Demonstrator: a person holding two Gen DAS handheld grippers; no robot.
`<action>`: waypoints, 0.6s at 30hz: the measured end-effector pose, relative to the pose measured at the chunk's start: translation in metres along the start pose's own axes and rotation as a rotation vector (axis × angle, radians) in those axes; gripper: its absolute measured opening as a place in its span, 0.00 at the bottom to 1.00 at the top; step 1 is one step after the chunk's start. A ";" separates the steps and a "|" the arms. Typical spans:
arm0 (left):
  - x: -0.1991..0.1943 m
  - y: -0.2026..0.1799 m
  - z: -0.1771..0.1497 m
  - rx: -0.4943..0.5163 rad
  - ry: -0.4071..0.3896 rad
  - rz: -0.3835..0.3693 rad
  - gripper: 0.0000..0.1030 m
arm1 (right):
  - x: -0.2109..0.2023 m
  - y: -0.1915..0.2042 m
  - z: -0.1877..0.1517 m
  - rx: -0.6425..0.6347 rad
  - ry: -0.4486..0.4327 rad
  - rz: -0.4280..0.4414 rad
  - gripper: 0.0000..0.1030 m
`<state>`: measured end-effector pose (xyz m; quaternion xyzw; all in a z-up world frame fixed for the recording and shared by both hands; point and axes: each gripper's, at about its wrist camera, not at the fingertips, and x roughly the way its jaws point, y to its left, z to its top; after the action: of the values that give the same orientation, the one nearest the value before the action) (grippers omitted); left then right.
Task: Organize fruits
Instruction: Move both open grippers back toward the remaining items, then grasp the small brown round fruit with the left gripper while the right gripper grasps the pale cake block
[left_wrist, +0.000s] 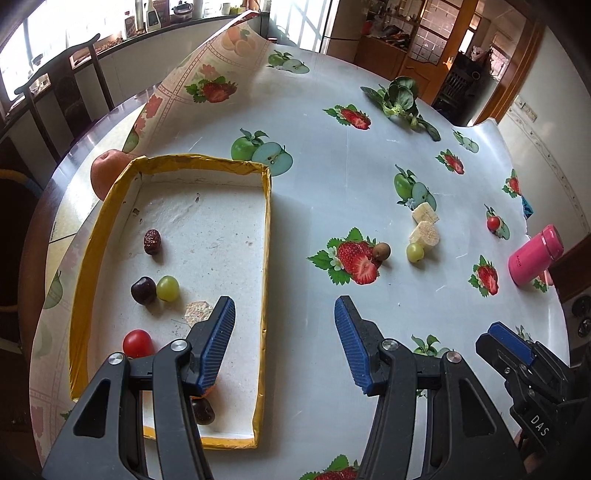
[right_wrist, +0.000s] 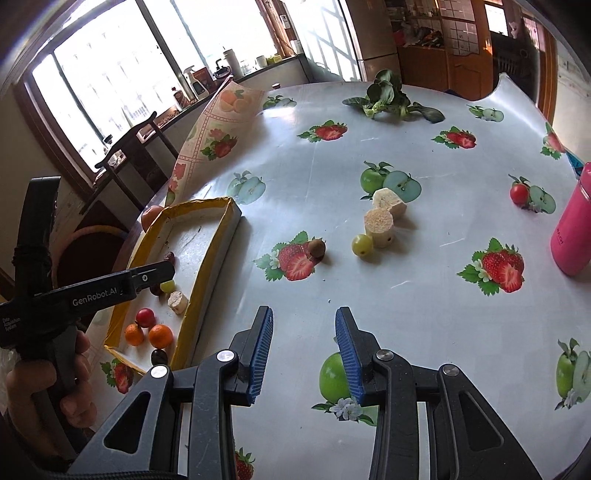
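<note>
A: What is the surface, and the room around it?

B: A round table under a glossy white oilcloth printed with strawberries and green apples (left_wrist: 332, 155), its far-left corner curled up; behind it bright windows, a dark wooden chair (left_wrist: 62, 88) and a wooden cabinet (right_wrist: 436, 48); a leafy green vegetable (right_wrist: 388, 96) lies at the far edge, a pink cylindrical flask (left_wrist: 535, 254) stands at the right.

A: And the fruit?

B: A shallow white cardboard tray with a yellow rim (left_wrist: 266, 229) sits left; in it a wrinkled red date (left_wrist: 152, 242), a dark cherry (left_wrist: 143, 290) touching a pale green grape (left_wrist: 168, 288), a red cherry tomato (left_wrist: 137, 342) and two small orange citrus fruits (right_wrist: 160, 335); a peach-coloured round fruit (left_wrist: 105, 173) rests against the tray's far-left outside wall.

A: Still loose?

B: A small brown round fruit (left_wrist: 381, 251), a second green grape (left_wrist: 415, 252) and two pale cut chunks (left_wrist: 424, 225) mid-table, far beyond both tools; a loose red tomato (left_wrist: 493, 222) further right.

A: The tools?

B: The left gripper (left_wrist: 284, 343) is spread wide and empty, straddling the tray's right wall; the right gripper (right_wrist: 304, 354) is parted and empty, over bare cloth right of the tray.
</note>
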<state>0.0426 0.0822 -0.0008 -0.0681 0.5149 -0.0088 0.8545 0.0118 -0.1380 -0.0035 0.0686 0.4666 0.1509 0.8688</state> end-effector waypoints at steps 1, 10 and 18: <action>0.000 -0.002 0.000 0.003 0.000 -0.001 0.53 | -0.002 -0.003 -0.001 0.003 -0.001 -0.002 0.37; 0.001 -0.019 -0.001 0.021 0.003 -0.009 0.53 | -0.010 -0.021 -0.004 0.030 -0.009 -0.014 0.37; 0.013 -0.035 0.002 0.031 0.029 -0.026 0.53 | -0.004 -0.037 -0.001 0.059 0.001 -0.020 0.37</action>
<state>0.0523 0.0466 -0.0069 -0.0614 0.5262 -0.0289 0.8476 0.0158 -0.1747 -0.0105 0.0893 0.4718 0.1283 0.8678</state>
